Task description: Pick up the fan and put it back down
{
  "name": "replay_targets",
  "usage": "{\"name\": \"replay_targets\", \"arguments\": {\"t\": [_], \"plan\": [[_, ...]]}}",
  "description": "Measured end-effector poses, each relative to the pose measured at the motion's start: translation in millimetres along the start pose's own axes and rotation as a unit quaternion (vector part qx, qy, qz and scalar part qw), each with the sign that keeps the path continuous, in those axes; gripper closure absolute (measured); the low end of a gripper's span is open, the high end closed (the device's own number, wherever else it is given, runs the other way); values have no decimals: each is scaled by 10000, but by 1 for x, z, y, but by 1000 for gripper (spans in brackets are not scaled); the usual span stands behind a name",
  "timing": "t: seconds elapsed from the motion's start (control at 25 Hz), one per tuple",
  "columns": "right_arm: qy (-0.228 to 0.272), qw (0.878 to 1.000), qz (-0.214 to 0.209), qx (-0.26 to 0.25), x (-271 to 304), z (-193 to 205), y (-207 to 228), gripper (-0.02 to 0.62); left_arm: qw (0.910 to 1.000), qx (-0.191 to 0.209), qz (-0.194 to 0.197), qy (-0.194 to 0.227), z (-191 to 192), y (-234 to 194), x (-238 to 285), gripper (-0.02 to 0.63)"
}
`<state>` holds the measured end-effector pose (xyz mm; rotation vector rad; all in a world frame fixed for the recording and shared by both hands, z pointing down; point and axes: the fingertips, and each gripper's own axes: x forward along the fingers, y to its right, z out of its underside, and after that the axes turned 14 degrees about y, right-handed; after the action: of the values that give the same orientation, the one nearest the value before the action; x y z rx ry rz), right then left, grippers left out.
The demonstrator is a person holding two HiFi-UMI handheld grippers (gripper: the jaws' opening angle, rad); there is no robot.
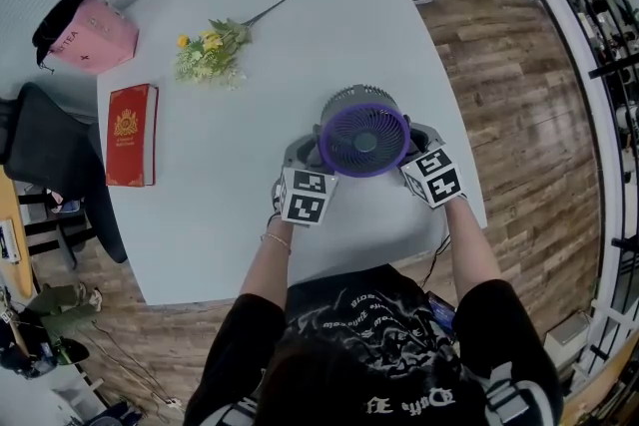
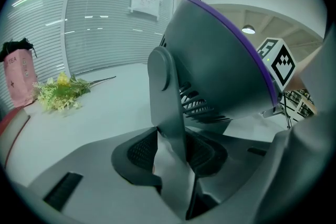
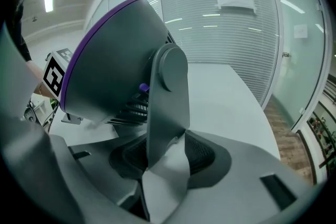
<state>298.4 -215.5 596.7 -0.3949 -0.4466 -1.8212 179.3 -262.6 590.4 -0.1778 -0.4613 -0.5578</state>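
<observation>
Two tongs: I am clamping the fan (image 1: 364,137) with both. The left tongs (image 2: 173,152) are gripping its left side arm (image 2: 167,92) and the right tongs (image 3: 168,157) are gripping its right side arm (image 3: 169,97).
Fan's place: it is sitting over the near right part of the worktop (image 1: 230,214), its purple-rimmed face tilting up toward me. I am not seeing its base, so I cannot tell whether it is resting or hanging clear.
Bearing from the tongs: the fan head is lying straight between them, each arm rising out of its own jaws.
Axis: the line through the two side arms is running left to right across me.
Nearer hand: neither; both are sitting equally close, one per side.
Coming move: I am judging that both hands should be travelling together and level, or the fan will be twisting in the grip.
Clutter: the red book (image 1: 132,135) and the flower sprig (image 1: 212,53) are lying well apart, toward the far left.
</observation>
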Motion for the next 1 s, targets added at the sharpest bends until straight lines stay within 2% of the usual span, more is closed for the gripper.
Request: {"name": "replay_targets", "arguments": {"t": [0.16,0.32,0.6,0.68,0.76,0.84,1.0], "plan": [[90,9999,15,97,-2,2,2,419,10000,85,-26,-18,1,4,0,459],[40,10000,25,-84,-2,6,-1,417,9998,205,47,-69,5,6,-3,454],[60,9999,68,-59,-4,5,1,417,9998,176,-2,-21,6,7,-2,454],[103,9998,158,-77,-6,5,2,393,9997,201,-51,-155,10,7,-3,447],[128,9998,169,-52,-9,6,2,334,9994,203,-14,-285,14,9,-4,392],[99,9999,118,-46,-13,10,-1,289,9995,97,19,-309,16,10,-6,365],[165,9997,188,-75,-24,13,-6,254,9993,34,68,-356,23,15,-16,321]]}}
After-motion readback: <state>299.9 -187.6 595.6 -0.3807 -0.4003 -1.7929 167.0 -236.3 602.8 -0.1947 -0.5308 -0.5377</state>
